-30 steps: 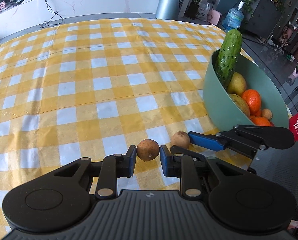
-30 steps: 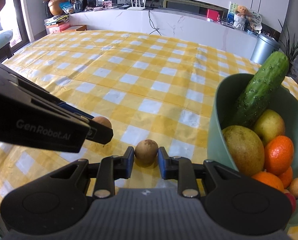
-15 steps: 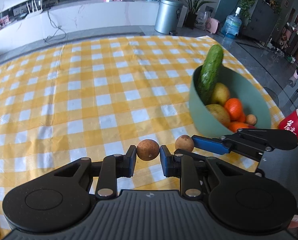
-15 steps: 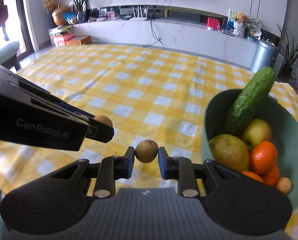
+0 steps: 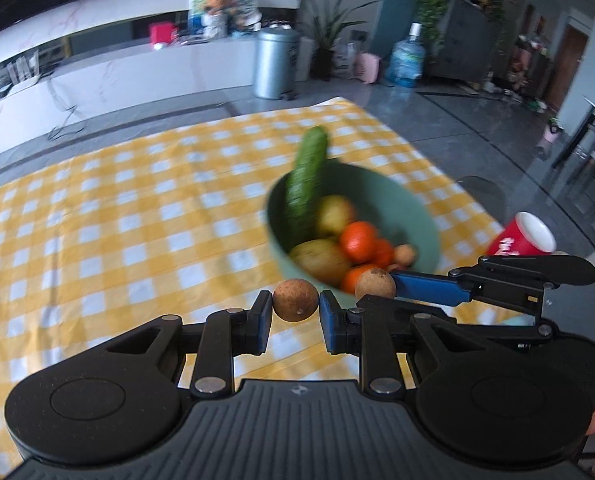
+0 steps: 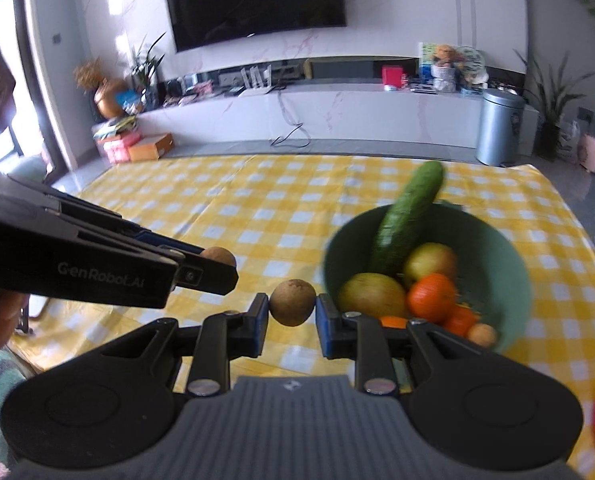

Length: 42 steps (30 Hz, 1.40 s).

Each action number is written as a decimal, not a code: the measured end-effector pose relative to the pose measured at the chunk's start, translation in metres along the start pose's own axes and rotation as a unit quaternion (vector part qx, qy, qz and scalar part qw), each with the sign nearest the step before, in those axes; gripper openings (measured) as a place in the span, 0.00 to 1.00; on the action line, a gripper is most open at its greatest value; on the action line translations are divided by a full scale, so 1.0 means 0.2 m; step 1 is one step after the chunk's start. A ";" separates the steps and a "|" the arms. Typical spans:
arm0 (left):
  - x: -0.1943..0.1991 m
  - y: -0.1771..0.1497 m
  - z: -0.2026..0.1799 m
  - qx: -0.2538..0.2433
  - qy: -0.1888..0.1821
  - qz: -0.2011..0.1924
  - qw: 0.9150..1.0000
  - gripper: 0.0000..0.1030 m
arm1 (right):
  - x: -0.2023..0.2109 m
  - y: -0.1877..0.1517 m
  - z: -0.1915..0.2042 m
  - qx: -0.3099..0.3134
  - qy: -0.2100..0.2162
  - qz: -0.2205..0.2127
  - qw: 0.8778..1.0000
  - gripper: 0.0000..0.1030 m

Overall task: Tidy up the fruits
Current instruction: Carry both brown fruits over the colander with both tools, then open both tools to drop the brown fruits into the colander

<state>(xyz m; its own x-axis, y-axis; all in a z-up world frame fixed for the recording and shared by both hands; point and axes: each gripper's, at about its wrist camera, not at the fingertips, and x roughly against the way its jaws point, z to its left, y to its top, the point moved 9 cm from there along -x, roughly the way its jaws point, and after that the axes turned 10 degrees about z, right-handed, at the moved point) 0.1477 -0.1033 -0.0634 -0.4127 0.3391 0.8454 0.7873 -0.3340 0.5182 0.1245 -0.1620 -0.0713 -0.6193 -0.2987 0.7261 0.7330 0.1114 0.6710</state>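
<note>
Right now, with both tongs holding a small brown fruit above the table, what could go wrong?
1. The left tongs and right tongs grip each round brown fruit only at its sides; either may slip out.
2. The green bowl is quite full, so dropped fruit may bounce.
3. The leaning cucumber could be knocked.

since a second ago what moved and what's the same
Both grippers have risen from the tablecloth, carrying their fruit, so the green bowl now lies lower and farther off. The left gripper stays shut on one small brown fruit, the right gripper on the other small brown fruit. The bowl's cucumber and other contents look unchanged.
</note>
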 end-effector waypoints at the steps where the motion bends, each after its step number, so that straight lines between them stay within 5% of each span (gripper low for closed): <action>1: -0.01 0.01 -0.03 -0.005 -0.005 0.000 1.000 0.27 | 0.03 0.00 -0.04 -0.003 -0.005 -0.002 1.000 0.21; 14: -0.27 0.21 -0.35 -0.049 -0.060 0.037 0.996 0.27 | 0.13 -0.01 -0.49 -0.022 -0.063 0.003 0.998 0.21; 42: -0.80 0.50 -0.35 -0.045 -0.063 0.111 0.991 0.27 | -0.38 0.07 -0.68 0.191 -0.082 0.095 0.974 0.21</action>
<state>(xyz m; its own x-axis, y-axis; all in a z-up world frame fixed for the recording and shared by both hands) 0.2596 -0.2523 -0.1379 -0.1678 0.3541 0.9200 0.8061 -0.4880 0.3348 0.2194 -0.2676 -0.1375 -0.5432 -0.0859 0.8352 0.6997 0.5035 0.5069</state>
